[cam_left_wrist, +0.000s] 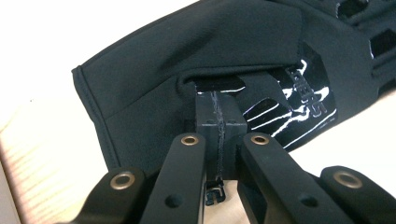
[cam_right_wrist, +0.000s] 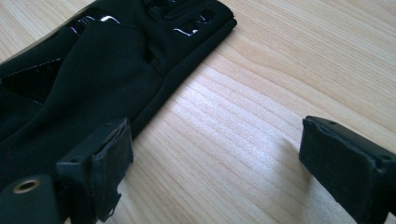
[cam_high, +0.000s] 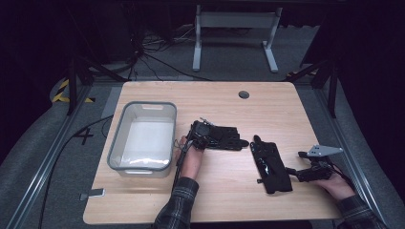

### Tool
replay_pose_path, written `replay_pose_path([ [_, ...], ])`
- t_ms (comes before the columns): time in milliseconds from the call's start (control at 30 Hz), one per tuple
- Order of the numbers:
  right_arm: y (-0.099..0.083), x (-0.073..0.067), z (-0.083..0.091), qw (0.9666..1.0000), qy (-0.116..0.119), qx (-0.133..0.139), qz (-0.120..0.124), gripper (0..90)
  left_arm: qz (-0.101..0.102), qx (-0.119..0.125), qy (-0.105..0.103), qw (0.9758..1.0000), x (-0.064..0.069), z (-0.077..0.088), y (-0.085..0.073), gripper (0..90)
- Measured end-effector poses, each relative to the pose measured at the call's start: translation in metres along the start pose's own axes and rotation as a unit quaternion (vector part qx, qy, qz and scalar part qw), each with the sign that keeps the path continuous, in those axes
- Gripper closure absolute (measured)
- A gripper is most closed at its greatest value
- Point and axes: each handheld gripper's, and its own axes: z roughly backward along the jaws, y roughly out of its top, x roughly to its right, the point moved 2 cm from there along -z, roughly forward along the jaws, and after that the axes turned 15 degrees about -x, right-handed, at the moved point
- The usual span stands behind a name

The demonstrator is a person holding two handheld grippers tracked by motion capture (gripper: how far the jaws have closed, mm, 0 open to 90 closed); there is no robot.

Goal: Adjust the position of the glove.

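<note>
- Left gripper (cam_left_wrist: 217,123) pinched tight on the left glove's (cam_high: 220,137) cuff, beside the grey bin (cam_high: 143,138).
- Right gripper (cam_right_wrist: 215,158) jaws apart, bare wooden table (cam_high: 267,102) between, alongside the right glove (cam_high: 271,164).

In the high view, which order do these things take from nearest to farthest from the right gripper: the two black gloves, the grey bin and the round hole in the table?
1. The glove beside the right gripper, at its jaws.
2. The other glove, mid-table, pinched by the left gripper.
3. The round hole, near the far edge.
4. The grey bin, at the left side.
</note>
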Motion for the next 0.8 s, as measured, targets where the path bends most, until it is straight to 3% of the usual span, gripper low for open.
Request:
replay_pose_path([
  [533,0.000,0.000,0.000,1.0000,0.000,0.000,0.000,10.2,-0.032,-0.009,-0.035,0.9988,0.028,0.014,-0.032,89.9],
  [800,0.000,0.000,0.000,1.0000,0.000,0.000,0.000,10.2,-0.071,0.002,-0.068,0.9952,0.043,0.019,-0.047,89.9],
])
